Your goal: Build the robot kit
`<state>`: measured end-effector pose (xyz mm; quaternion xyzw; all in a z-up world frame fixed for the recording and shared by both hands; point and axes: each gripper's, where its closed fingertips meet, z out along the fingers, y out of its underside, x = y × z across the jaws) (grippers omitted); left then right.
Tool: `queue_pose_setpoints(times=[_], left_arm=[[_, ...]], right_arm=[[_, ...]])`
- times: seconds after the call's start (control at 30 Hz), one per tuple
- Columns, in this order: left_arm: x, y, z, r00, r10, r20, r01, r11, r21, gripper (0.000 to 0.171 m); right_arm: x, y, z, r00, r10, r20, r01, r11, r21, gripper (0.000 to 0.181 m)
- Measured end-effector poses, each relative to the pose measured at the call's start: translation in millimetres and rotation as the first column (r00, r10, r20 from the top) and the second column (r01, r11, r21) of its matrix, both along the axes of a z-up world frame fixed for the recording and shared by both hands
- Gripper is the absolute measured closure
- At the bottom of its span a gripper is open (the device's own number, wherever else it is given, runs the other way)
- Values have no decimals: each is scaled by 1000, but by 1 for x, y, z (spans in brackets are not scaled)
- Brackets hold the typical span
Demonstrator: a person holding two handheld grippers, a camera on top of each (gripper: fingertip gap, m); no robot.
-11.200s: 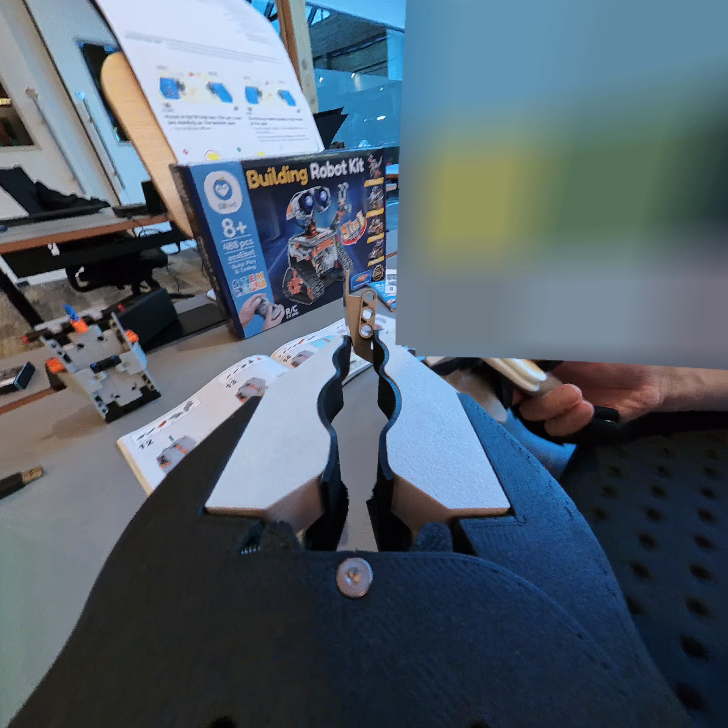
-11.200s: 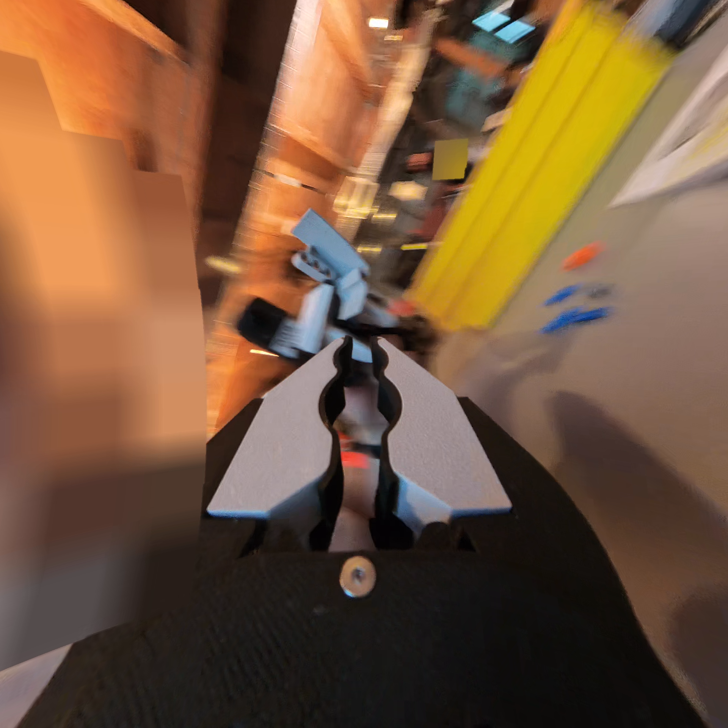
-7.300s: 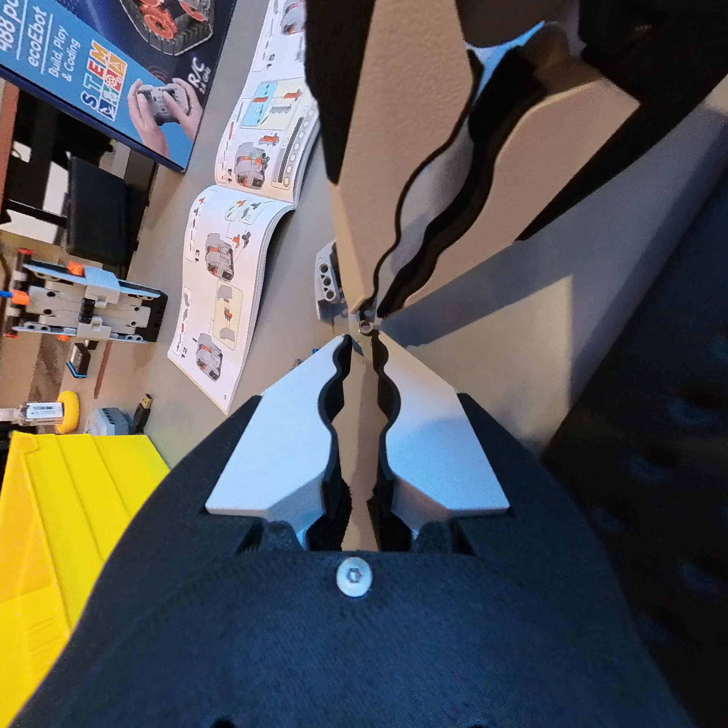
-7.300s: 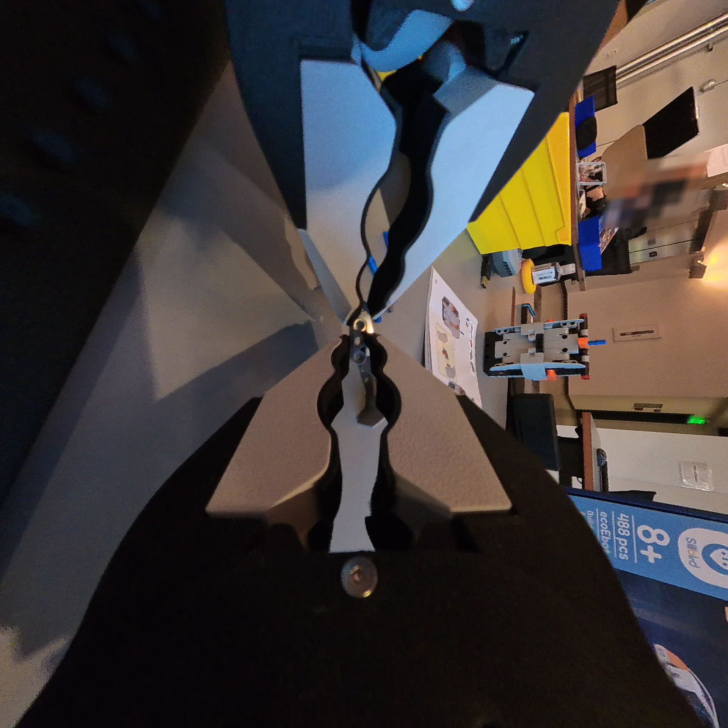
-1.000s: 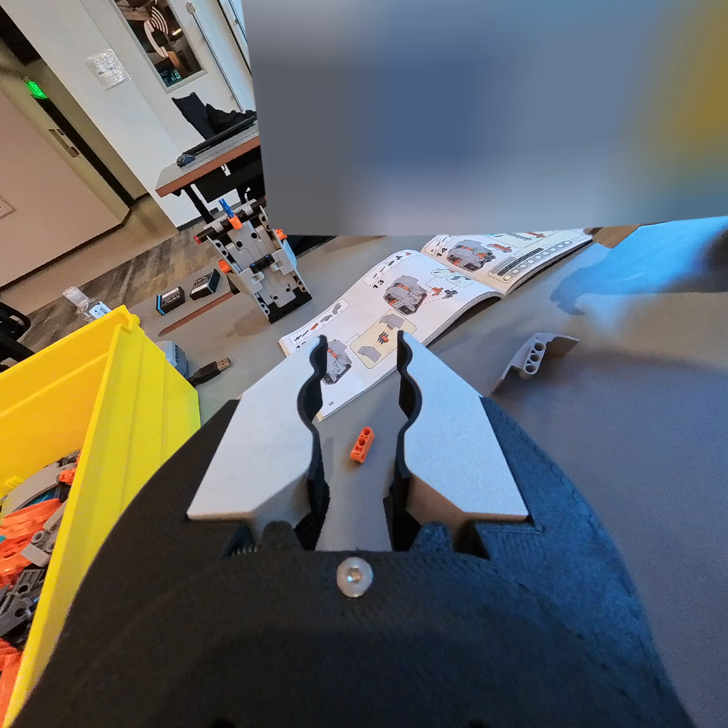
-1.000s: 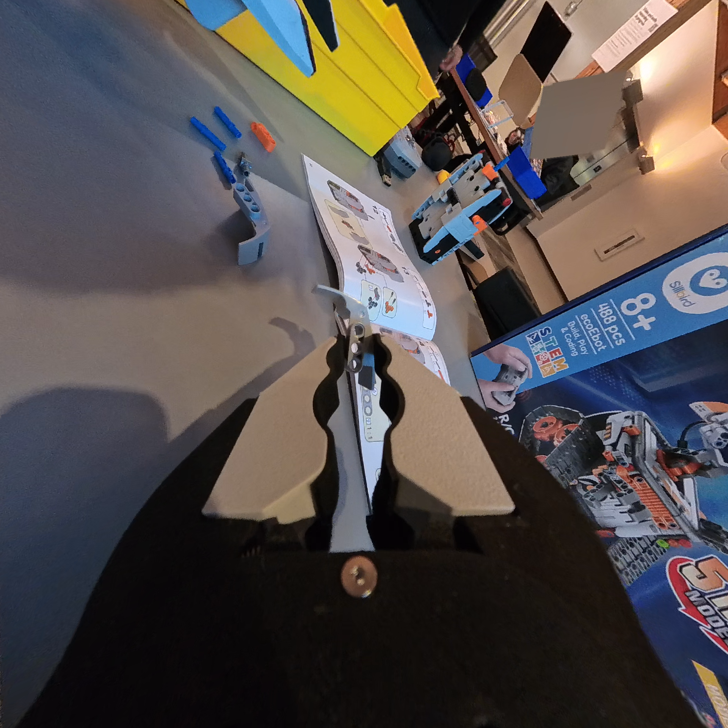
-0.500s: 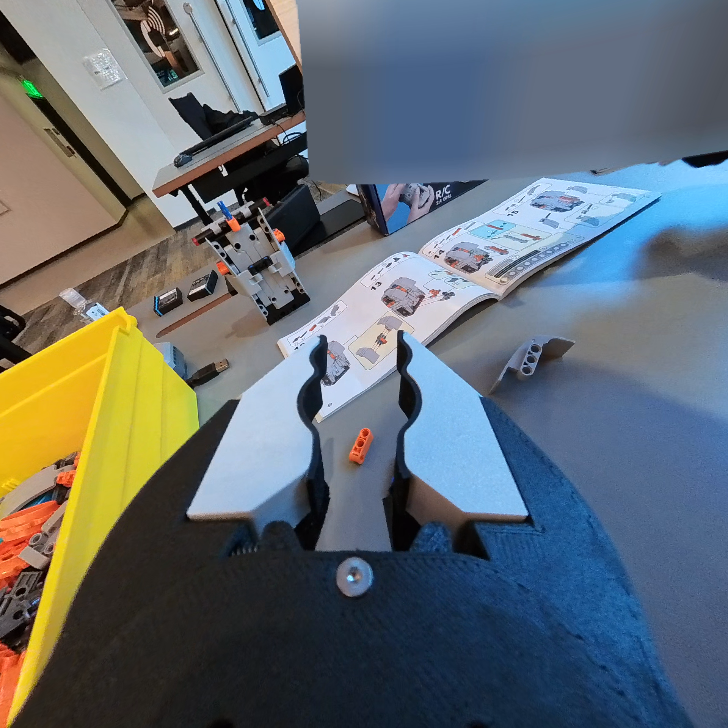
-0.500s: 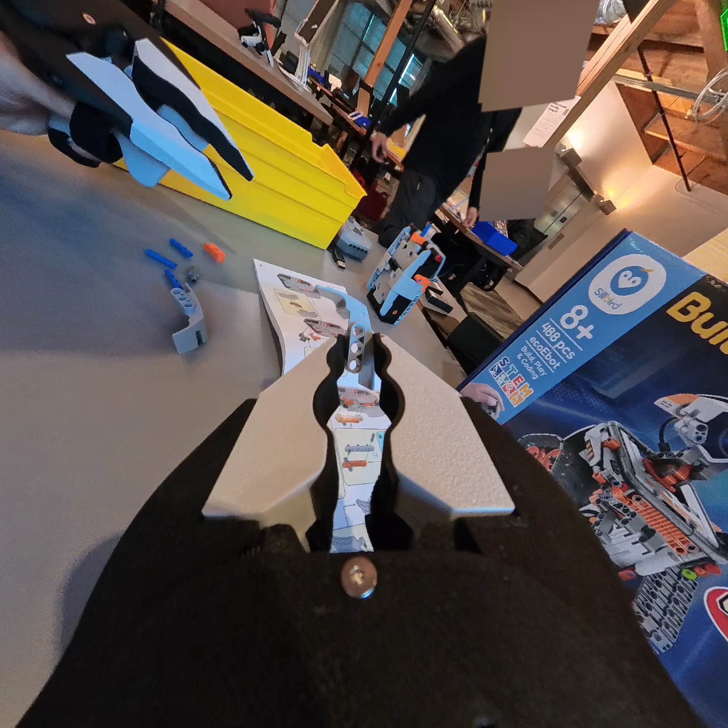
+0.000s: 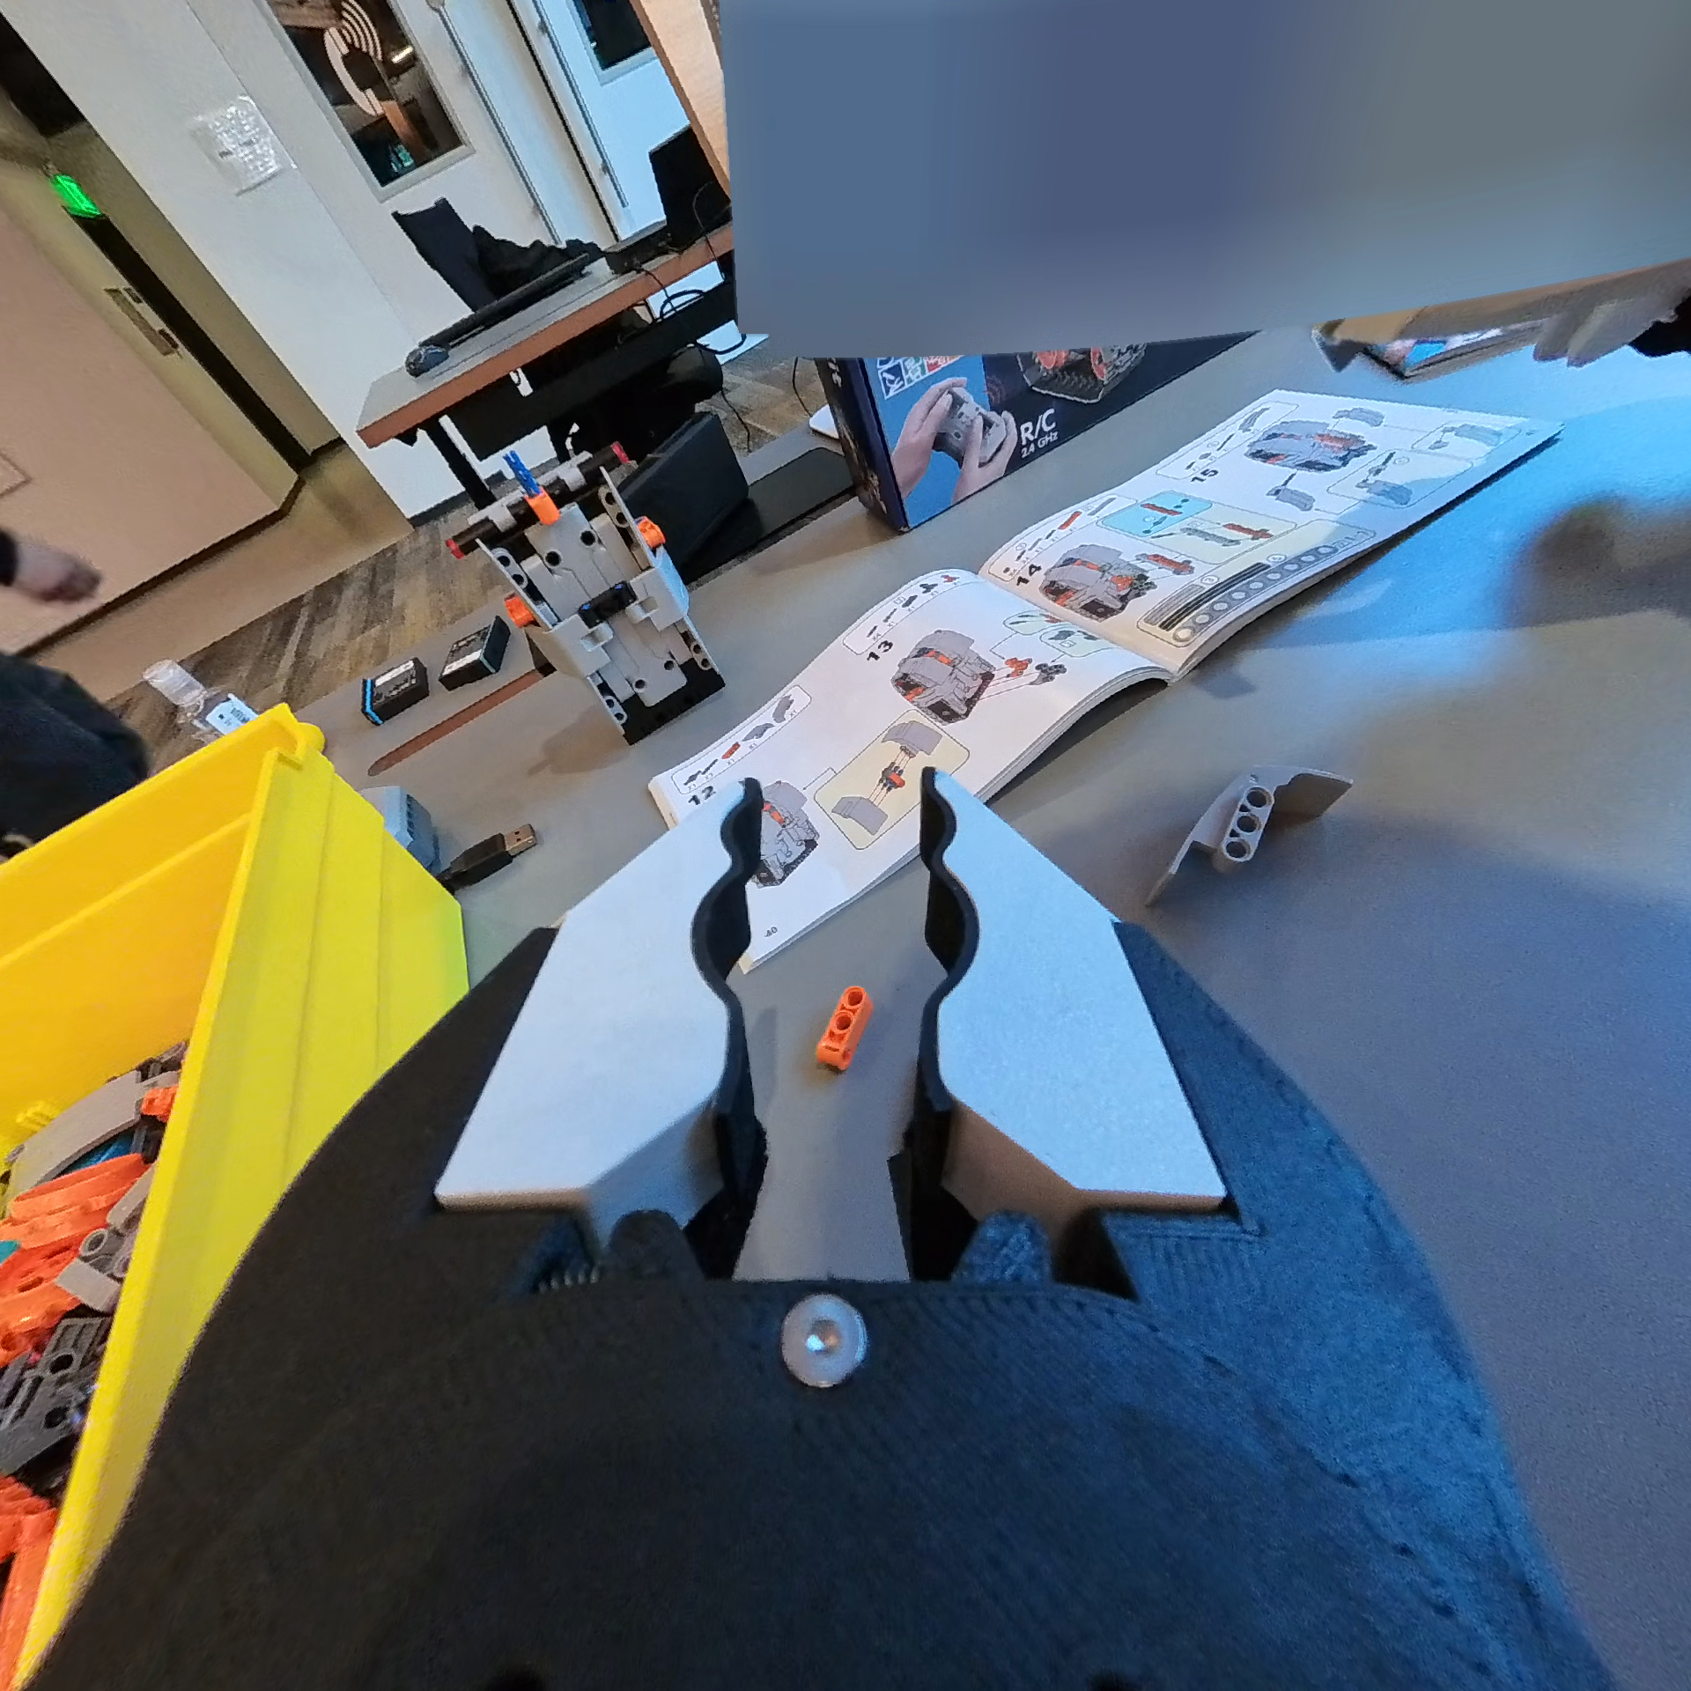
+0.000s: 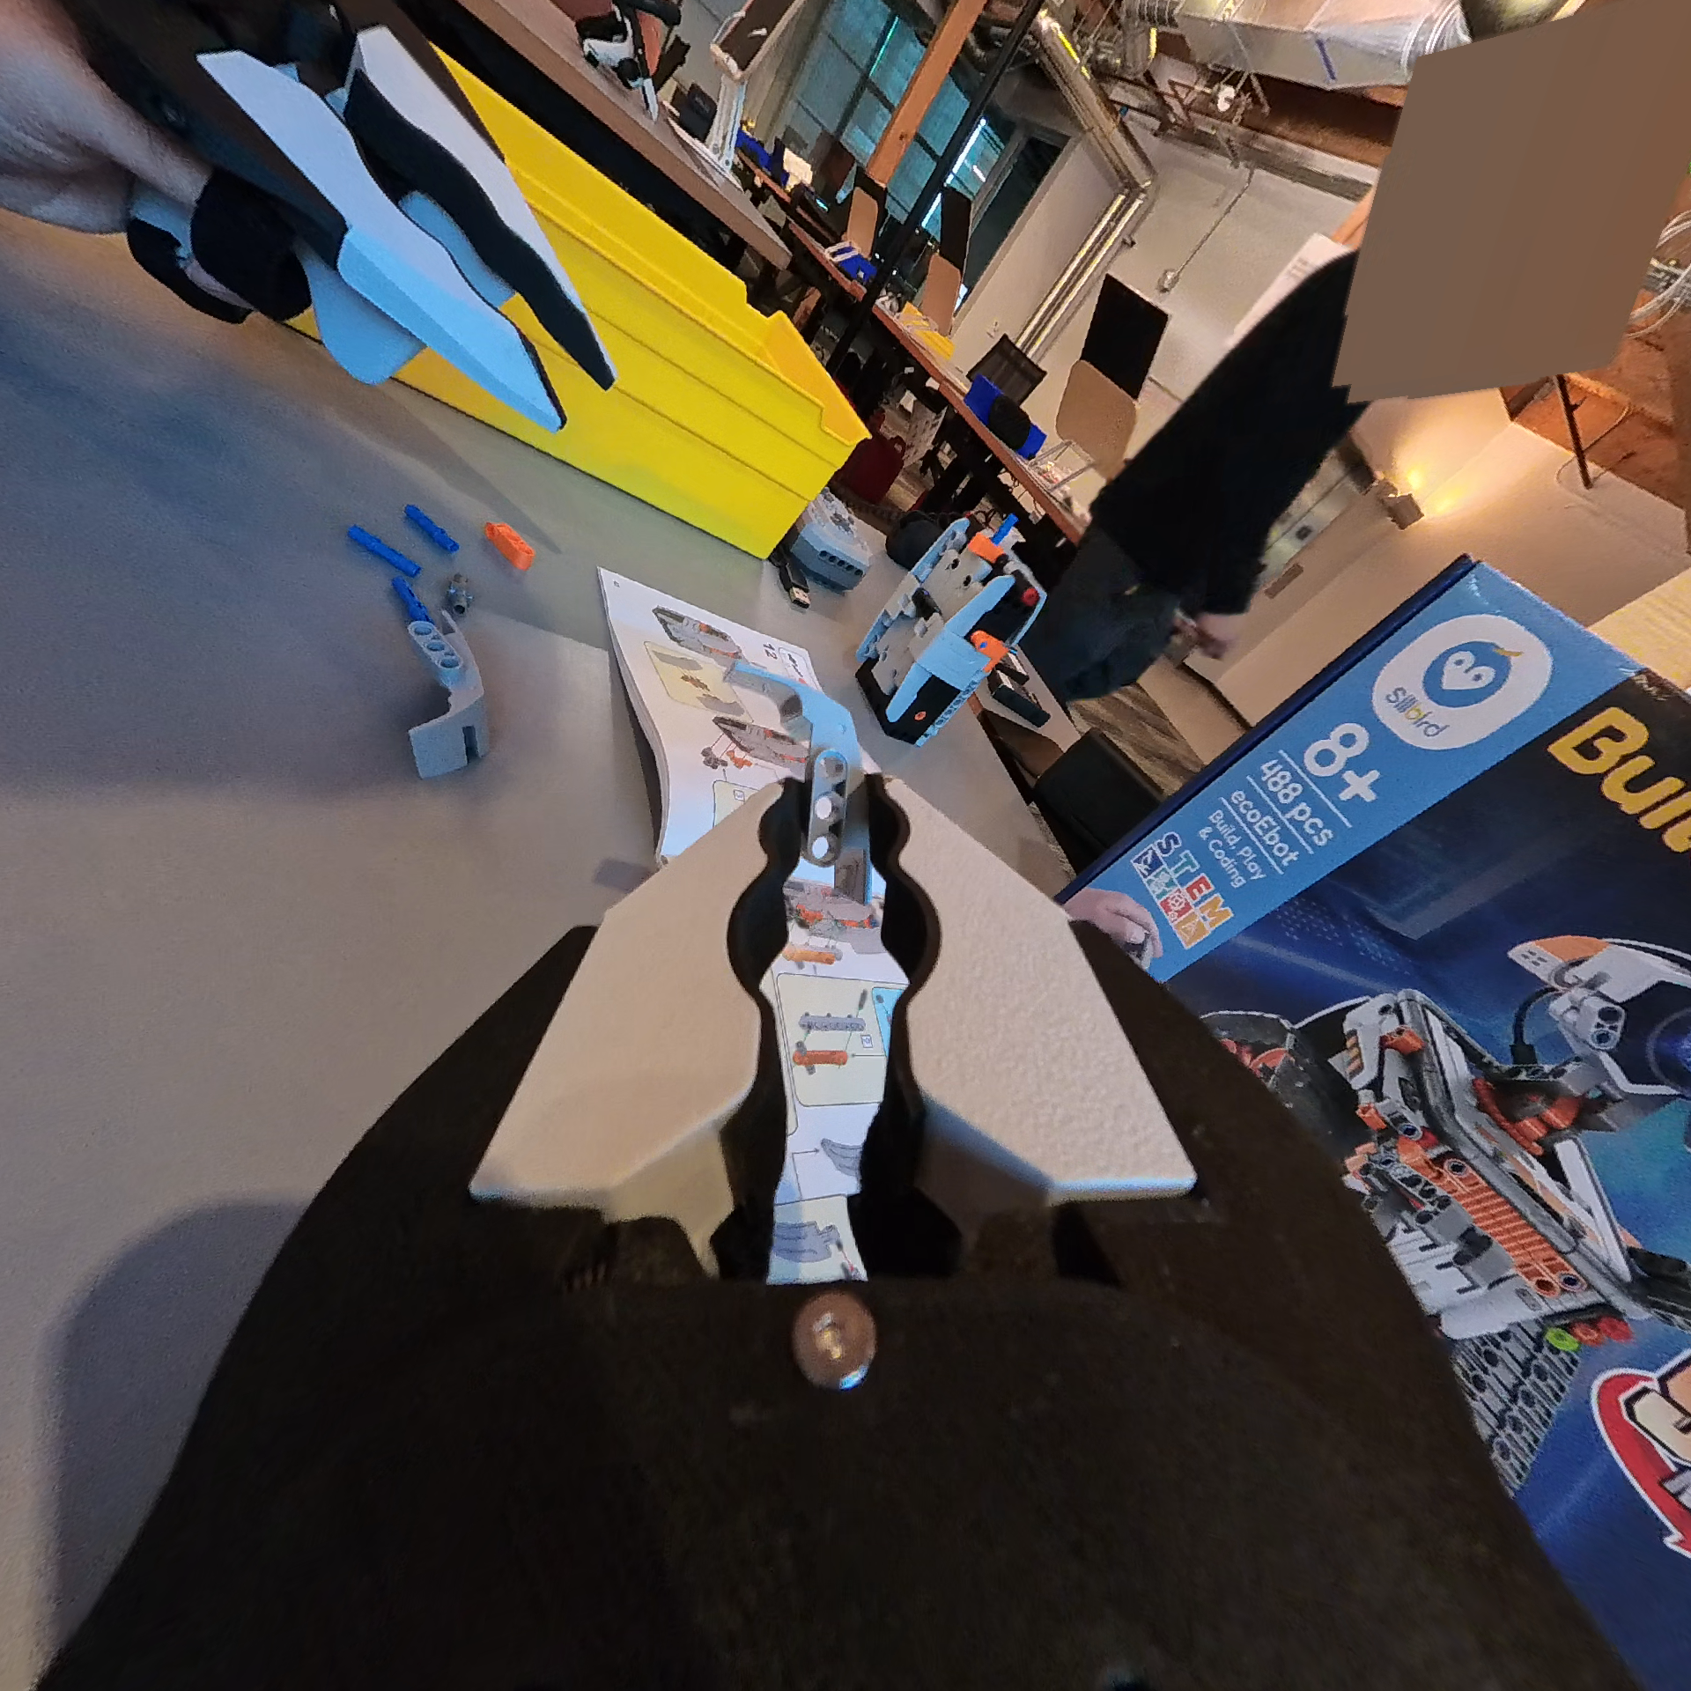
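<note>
Left wrist view: your left hand-held gripper hangs wide and empty over the grey counter. A small orange connector lies on the counter between the two fingers, touching neither. A yellow bin full of orange and grey parts stands just to the left, an open instruction booklet lies beyond the fingertips, and a curved grey panel piece sits to the right. If you close while tilted, a fingertip may nudge the light connector and send it skidding toward the booklet edge. The bin wall is near enough to catch your left finger.

Right wrist view: your right hand-held gripper is narrow, pinching a grey curved beam by its holed end, held in the air above the booklet. Only the tips hold it, so I judge a twist or knock could make it pivot or drop. The kit box stands near on the right. Far left on the counter lie blue pins, the connector and the panel piece, with the other gripper above them; the partly built model is beyond the booklet.
</note>
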<state>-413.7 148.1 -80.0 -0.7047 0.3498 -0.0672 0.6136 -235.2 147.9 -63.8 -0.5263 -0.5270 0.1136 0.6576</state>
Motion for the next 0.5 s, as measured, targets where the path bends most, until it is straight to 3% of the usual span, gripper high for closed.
queue_pose_setpoints(times=[0.5], left_arm=[[0,0,-1,1000,1,-8,-1,1000,-2,139]], right_arm=[[-1,-1,-7,999,1,38,-1,1000,6,168]])
